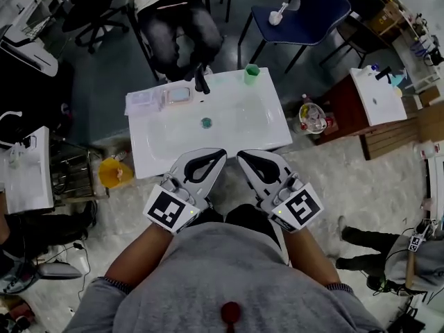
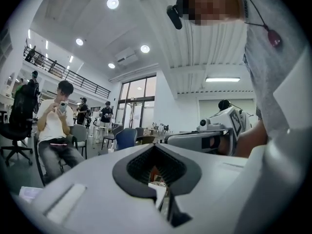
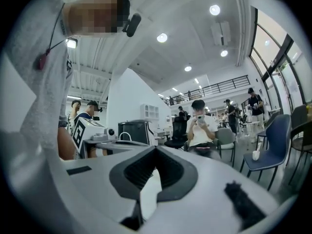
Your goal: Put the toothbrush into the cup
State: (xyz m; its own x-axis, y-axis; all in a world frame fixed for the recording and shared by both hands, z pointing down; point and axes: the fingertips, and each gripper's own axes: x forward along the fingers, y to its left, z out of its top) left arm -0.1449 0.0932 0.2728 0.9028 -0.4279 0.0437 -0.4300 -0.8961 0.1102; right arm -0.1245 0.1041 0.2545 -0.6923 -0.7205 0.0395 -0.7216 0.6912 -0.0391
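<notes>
In the head view the left claw (image 1: 216,154) and the right claw (image 1: 244,155) sit side by side at the near edge of the desk (image 1: 156,148), a glossy white moulded slab with a shallow oval basin. Both are pinched together at the tips and carry nothing. Beyond the right claw, on the far rim, stands the green cup (image 1: 252,73), small and round. Between it and the claws lie the basin hollow and a round teal drain plug (image 1: 206,123). A black tap (image 1: 202,82) rises beyond the left claw, just left of the cup, with a pink-tinted dish (image 1: 177,95) and a clear plastic tray (image 1: 143,101) further left. The toothbrush cannot be picked out. Past the desk sits a person (image 1: 173,19), and right of the person is a blue padded chair (image 1: 305,12) bearing a small white object (image 1: 277,14). In the left gripper view the left claw (image 2: 155,147) shows smooth grey jaws shut tip to tip around a ribbed black diamond-shaped recess with nothing gripped in it. The right claw (image 2: 214,138) is just to its right, and the seated person (image 2: 54,130) is well ahead to the left. In the right gripper view the right claw (image 3: 155,149) is likewise closed and empty. The left claw (image 3: 92,133) is just to its left, with the seated person (image 3: 200,130) ahead and the blue chair (image 3: 275,140) to the right.
</notes>
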